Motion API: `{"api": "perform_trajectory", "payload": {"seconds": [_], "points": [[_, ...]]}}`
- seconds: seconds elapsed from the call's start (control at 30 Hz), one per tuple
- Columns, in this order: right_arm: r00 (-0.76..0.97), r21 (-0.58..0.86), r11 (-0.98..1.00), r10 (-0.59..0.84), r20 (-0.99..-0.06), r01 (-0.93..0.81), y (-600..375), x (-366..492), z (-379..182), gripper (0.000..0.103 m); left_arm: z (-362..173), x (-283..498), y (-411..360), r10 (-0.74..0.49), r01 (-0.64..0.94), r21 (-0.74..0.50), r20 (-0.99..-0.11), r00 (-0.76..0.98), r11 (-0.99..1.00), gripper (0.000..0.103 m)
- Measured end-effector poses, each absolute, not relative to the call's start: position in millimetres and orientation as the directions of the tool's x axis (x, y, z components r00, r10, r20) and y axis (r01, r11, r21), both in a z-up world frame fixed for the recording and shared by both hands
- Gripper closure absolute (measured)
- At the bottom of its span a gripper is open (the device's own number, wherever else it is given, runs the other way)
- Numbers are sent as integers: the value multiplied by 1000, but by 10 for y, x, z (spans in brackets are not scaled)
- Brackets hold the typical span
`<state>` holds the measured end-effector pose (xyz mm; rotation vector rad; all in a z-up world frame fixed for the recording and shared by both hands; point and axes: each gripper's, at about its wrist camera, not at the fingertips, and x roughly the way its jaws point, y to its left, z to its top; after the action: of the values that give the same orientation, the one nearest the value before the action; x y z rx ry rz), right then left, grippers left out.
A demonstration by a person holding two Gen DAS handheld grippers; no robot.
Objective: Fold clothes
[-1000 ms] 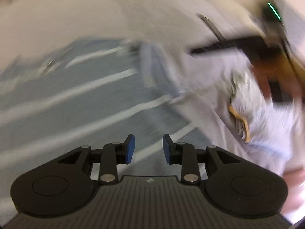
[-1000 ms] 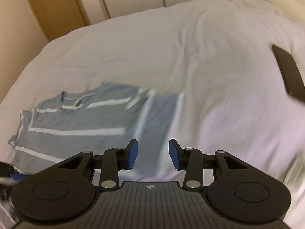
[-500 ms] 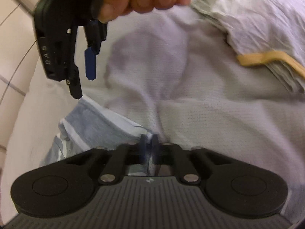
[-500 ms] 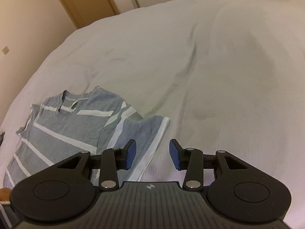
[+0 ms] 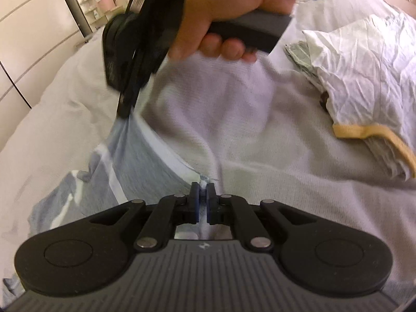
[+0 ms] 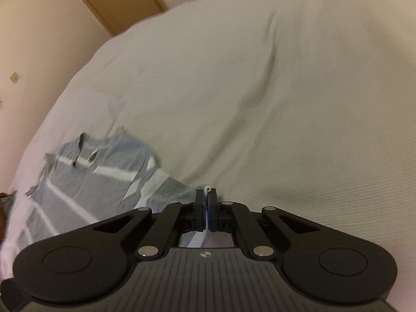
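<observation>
A grey T-shirt with white stripes (image 5: 145,161) lies on the white bed cover (image 5: 234,104). My left gripper (image 5: 202,185) is shut on a white-hemmed corner of it. In the left wrist view a hand (image 5: 221,7) holds my right gripper (image 5: 124,111) further along the same edge, its tip down on the cloth. In the right wrist view the right gripper (image 6: 206,191) is shut on the white hem of a sleeve. The rest of the T-shirt (image 6: 85,182) spreads out to the left with its collar showing.
A pile of folded pale clothes (image 5: 364,78) with a yellow band (image 5: 364,132) lies on the bed at the right. The bed cover (image 6: 286,104) stretches far ahead. A wooden door (image 6: 117,2) and a wardrobe front (image 5: 26,39) stand beyond the bed.
Both grippers came down to the shirt's edge and closed, the left one first, then the right one on the sleeve hem. The shirt's edge now looks pulled taut and bunched.
</observation>
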<state>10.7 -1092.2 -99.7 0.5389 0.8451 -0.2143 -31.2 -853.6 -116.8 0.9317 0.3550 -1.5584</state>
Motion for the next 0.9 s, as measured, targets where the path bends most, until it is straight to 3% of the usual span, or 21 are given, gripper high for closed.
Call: {"api": "perform_trajectory", "payload": {"seconds": [0.17, 0.23, 0.37, 0.43, 0.57, 0.9], "points": [[570, 193, 855, -138, -810, 481, -10866, -108, -899, 100, -1126, -266, -8622, -648, 960, 168, -761, -17, -223, 86], [551, 159, 856, -165, -818, 492, -10827, -112, -884, 99, -1015, -210, -8524, -659, 970, 137, -752, -30, -200, 86], [595, 186, 848, -176, -784, 496, -10651, -137, -683, 85, -781, -36, -8184, -659, 991, 106, -751, 27, -80, 86], [619, 221, 845, -155, -770, 487, -10461, -170, -586, 84, -683, 99, -7936, -642, 995, 102, -763, 77, -2, 86], [635, 300, 828, -85, -768, 474, -9883, -284, -495, 73, -543, 473, -7223, -554, 978, 119, -809, 197, 174, 79], [513, 372, 777, 73, -855, 509, -7919, -863, -670, 71, -581, 1093, -4899, -316, 934, 168, -910, 270, 316, 79]]}}
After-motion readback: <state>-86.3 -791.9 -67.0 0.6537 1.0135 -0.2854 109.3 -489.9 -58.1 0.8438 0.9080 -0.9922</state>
